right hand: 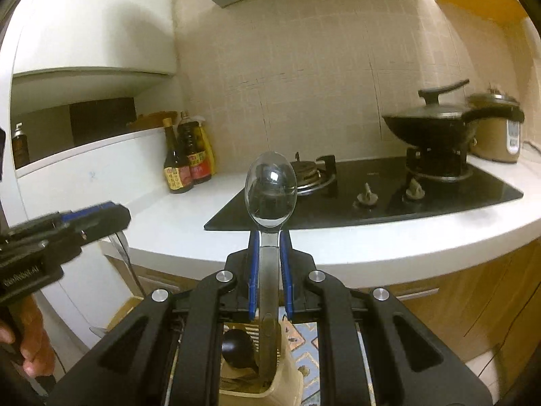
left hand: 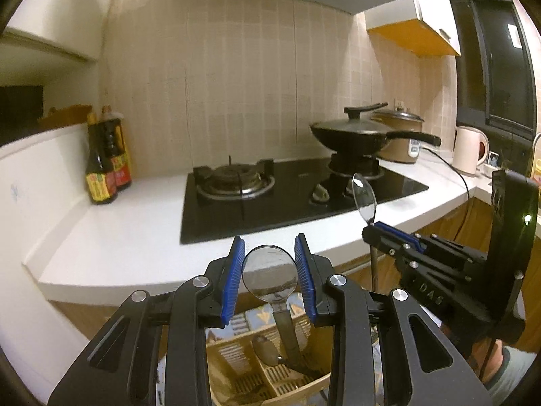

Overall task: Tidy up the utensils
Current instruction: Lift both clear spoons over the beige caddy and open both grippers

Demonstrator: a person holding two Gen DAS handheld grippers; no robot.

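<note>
In the left wrist view my left gripper (left hand: 269, 247) is shut on a round-bowled metal spoon (left hand: 269, 275), bowl up between the blue pads (left hand: 233, 277), handle slanting down. My right gripper (right hand: 270, 237) is shut on the handle of an oval metal spoon (right hand: 270, 193), whose bowl stands upright above the fingertips. Each gripper shows in the other's view: the right gripper (left hand: 372, 228) with its oval spoon (left hand: 363, 199), the left gripper (right hand: 111, 215) with its spoon's handle (right hand: 124, 257) hanging below. Under both sits a beige slotted utensil holder (left hand: 243, 355) (right hand: 287, 379) with a dark spoon (right hand: 236, 345) in it.
A white counter (left hand: 135, 237) carries a black gas hob (left hand: 270, 199), a lidded wok (left hand: 355, 132), a rice cooker (left hand: 402, 135), a kettle (left hand: 468, 150) and sauce bottles (left hand: 104, 162). A person's hand (right hand: 30, 345) grips the left tool. Wooden cabinet fronts (right hand: 456, 304) run below the counter.
</note>
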